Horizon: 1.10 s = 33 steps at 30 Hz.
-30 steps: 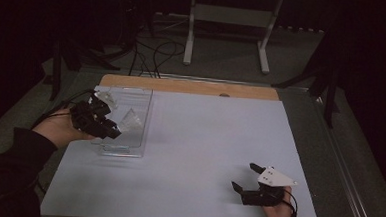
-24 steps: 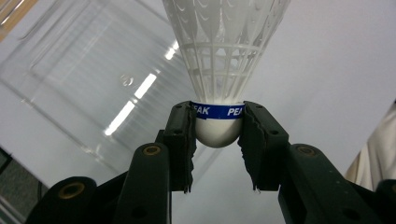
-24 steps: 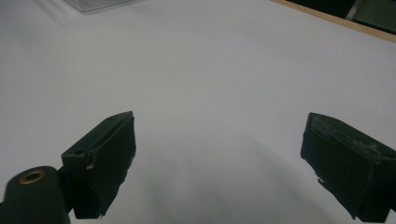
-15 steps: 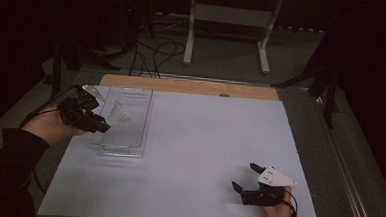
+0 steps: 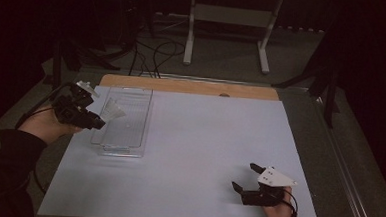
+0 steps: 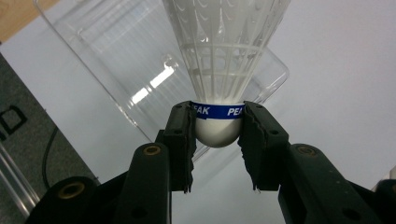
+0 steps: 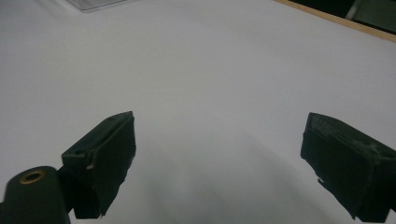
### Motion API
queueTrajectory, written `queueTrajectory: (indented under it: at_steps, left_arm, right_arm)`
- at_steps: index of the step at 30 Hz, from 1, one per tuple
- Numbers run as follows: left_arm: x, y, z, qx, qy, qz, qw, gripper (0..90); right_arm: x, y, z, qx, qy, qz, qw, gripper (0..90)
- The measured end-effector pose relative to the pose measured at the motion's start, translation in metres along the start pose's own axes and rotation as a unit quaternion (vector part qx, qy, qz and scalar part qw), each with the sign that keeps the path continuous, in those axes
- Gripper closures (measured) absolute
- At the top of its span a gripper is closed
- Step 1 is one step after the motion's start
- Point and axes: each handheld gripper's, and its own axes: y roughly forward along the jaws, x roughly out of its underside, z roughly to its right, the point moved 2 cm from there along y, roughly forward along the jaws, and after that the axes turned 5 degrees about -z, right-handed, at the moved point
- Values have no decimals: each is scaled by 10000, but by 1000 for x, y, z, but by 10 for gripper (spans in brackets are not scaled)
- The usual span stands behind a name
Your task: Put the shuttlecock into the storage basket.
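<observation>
A table covered by a pale sheet [image 5: 193, 153] is seen from above, with a person's two forearms coming in from the near edge. A clear plastic tray [image 5: 125, 120] lies on the sheet and serves here as the landmark.

Nearest the viewer, well to the right of the tray and close to the near edge of the sheet, the right gripper [image 5: 247, 179] rests low over the sheet. Its two black jaws stand wide apart with nothing between them; the right gripper view shows bare sheet in the gap and a corner of the tray far off.

Farther away, at the tray's left wall, the left gripper [image 5: 100, 122] is held in a hand above the table's left edge, pointing toward the tray. Its jaws are clamped on the rounded white cork of a shuttlecock [image 6: 219, 128], just below a blue printed band. The white plastic skirt fans out beyond the jaws, and in the high view it hangs over the tray's left rim, clear of the tray floor.

The tray itself looks empty; no other item can be seen inside it.

Beyond the tray, a strip of bare wood [image 5: 192, 86] marks the table's far edge, and a white metal stand [image 5: 230, 35] sits on the dark floor behind.

Judged from this, the shuttlecock is picked up and securely held, but not set down anywhere. Whether it is going into the tray or coming out of it cannot be told. Placing and releasing it are left.
</observation>
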Motion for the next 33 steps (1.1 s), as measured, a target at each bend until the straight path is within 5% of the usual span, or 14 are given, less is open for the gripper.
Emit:
queueTrajectory:
  at_steps: [16, 29, 33]
  left_arm:
    - [6, 15, -13, -75, -638, 21, 9979, 663]
    - [13, 43, -23, 51, -610, 46, 9981, 663]
    - [15, 51, -25, -64, -548, -17, 9985, 662]
  right_arm:
    - [0, 1, 0, -13, -2, -24, 10000, 102]
    - [0, 1, -1, -26, -15, -35, 10000, 102]
    - [1, 1, 0, -16, -12, -38, 10000, 102]
